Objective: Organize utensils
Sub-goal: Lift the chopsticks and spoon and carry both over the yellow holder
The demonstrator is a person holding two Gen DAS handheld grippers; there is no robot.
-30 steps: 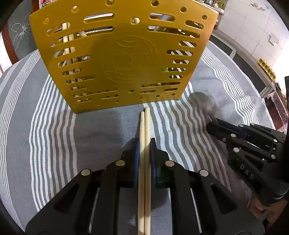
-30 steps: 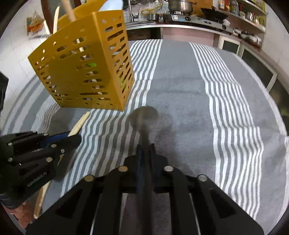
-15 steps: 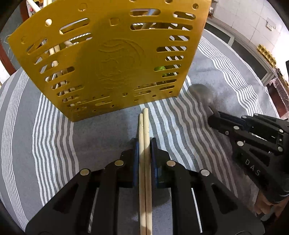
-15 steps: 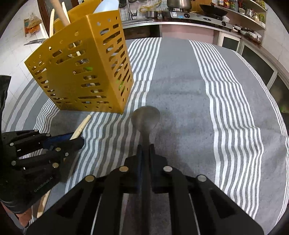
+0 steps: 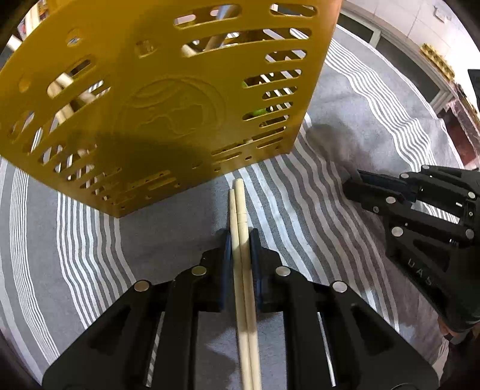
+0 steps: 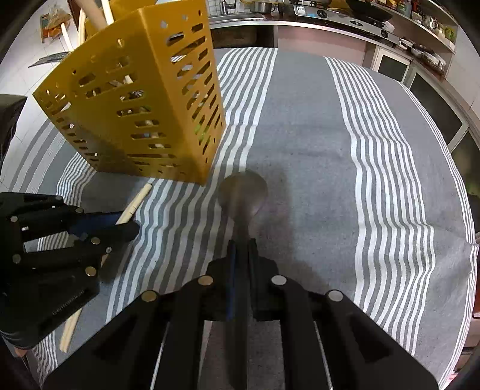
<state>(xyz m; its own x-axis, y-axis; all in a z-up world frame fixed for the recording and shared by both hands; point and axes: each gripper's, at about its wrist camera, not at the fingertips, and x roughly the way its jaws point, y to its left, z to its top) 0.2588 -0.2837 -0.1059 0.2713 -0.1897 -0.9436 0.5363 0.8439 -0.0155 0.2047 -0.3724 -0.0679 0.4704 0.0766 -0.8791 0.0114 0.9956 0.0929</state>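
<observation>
On the grey cloth with white stripes [image 6: 300, 126] that covers the table, I see the tall yellow perforated plastic utensil holder [image 5: 168, 99] standing on the far left, with pale wooden handles and something green showing through its slots. My left gripper [image 5: 240, 240] is clamped on a pair of pale wooden chopsticks [image 5: 241, 228]; they lie side by side between its fingers, and their tips point at the holder's near bottom edge, close to it though I cannot tell if they touch. In the right wrist view the same left gripper [image 6: 126, 223] shows at the near left with the chopsticks [image 6: 135, 204] running through it. My right gripper [image 6: 241, 246] is closed on the handle of a dull grey metal spoon [image 6: 242, 193], whose round bowl reaches forward over the cloth, just right of the holder's near corner [image 6: 207, 168]. A kitchen counter with a stove [image 6: 339, 18] runs along the far side.
</observation>
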